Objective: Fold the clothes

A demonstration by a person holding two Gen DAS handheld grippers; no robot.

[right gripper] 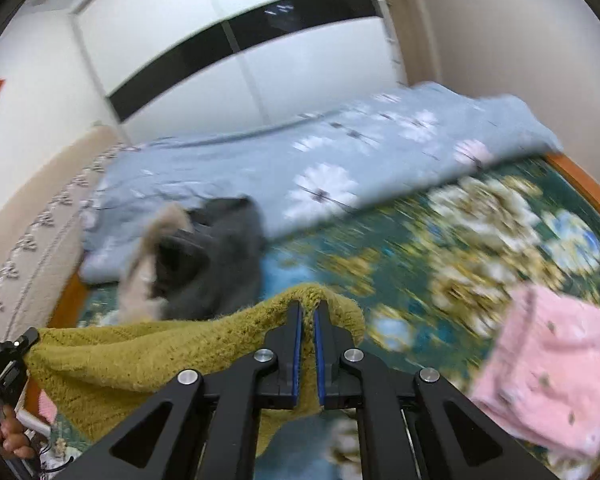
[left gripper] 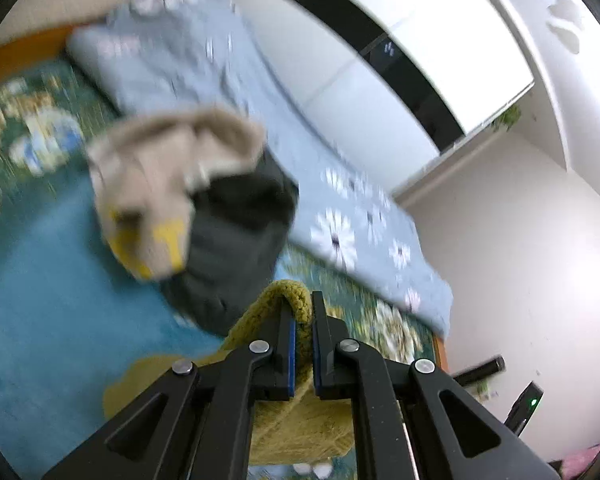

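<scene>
- Bed under a teal cover printed with white and yellow flowers; orange wooden frame edge along the far right side in the right wrist view; plain blue patch of cover open at the left in the left wrist view.
- White wardrobe with a black band across its sliding doors, close behind the bed's far side.
- Pale blue quilt with white daisies, soft and thick, bunched along the bed's far edge next to the wardrobe.
- Beige padded headboard with a stitched pattern, at the left end of the bed in the right wrist view.
- Mustard knitted garment, coarse and fuzzy, lifted above the cover and stretched between the two grippers; edge taut, rest hanging below.
- Pink fleecy cloth, folded flat, lying on the cover at the right.
- Dark grey garment, crumpled in a heap near the quilt, with a beige garment with yellow marks draped over it, touching.
- Left gripper: fingers clenched on a fold of the mustard knit, which bulges up between the blue pads.
- Right gripper: fingers clenched on the knit's other corner.
- A hand on the left gripper's handle, at the lower left of the right wrist view.
</scene>
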